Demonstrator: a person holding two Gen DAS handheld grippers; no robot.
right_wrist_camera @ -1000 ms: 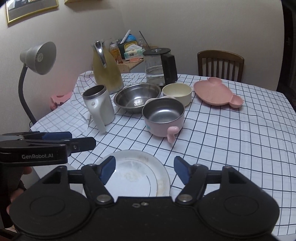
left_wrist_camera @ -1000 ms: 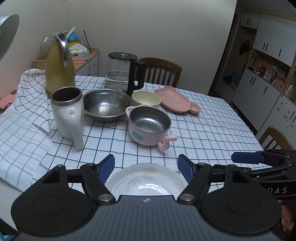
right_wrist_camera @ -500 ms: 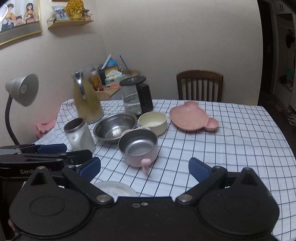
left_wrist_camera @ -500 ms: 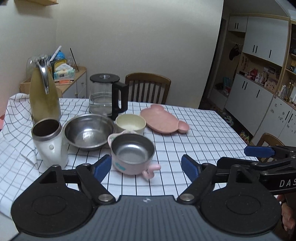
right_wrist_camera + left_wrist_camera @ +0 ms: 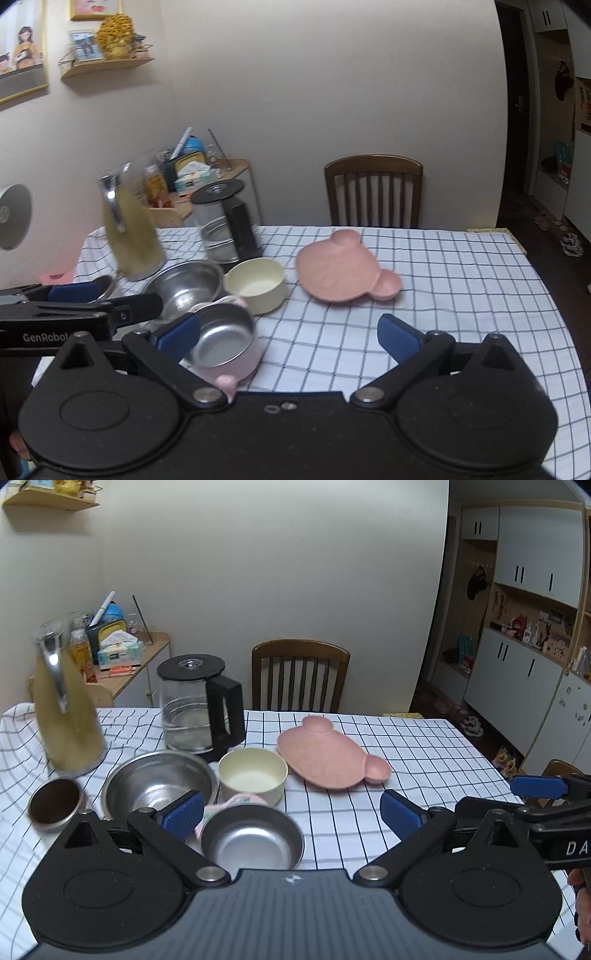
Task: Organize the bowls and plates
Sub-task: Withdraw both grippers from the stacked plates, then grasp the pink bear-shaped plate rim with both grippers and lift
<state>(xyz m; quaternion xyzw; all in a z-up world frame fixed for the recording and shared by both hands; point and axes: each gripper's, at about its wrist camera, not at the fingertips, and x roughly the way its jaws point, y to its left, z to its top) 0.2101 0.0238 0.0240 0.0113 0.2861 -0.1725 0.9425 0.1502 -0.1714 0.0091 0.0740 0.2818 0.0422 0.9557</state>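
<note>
On the checked tablecloth stand a pink bowl with a steel liner [image 5: 253, 840] [image 5: 221, 341], a cream bowl [image 5: 253, 775] [image 5: 256, 286], a large steel bowl [image 5: 159, 782] [image 5: 186, 286] and a pink bear-shaped plate [image 5: 328, 757] [image 5: 343, 269]. My left gripper [image 5: 291, 814] is open and empty, held above the table in front of the pink bowl. My right gripper [image 5: 288, 334] is open and empty, to the right of that bowl. Each gripper shows at the edge of the other's view. The white plate seen earlier is out of view.
A steel-rimmed mug [image 5: 55, 805], a yellow thermos jug [image 5: 66, 716] [image 5: 131, 236] and a glass kettle [image 5: 195, 709] [image 5: 225, 229] stand at the left and back. A wooden chair [image 5: 299, 675] is behind the table. Cabinets [image 5: 524, 686] line the right wall.
Both grippers have risen and tilted up, so the white plate has dropped out of view. Both grippers have opened wider.
</note>
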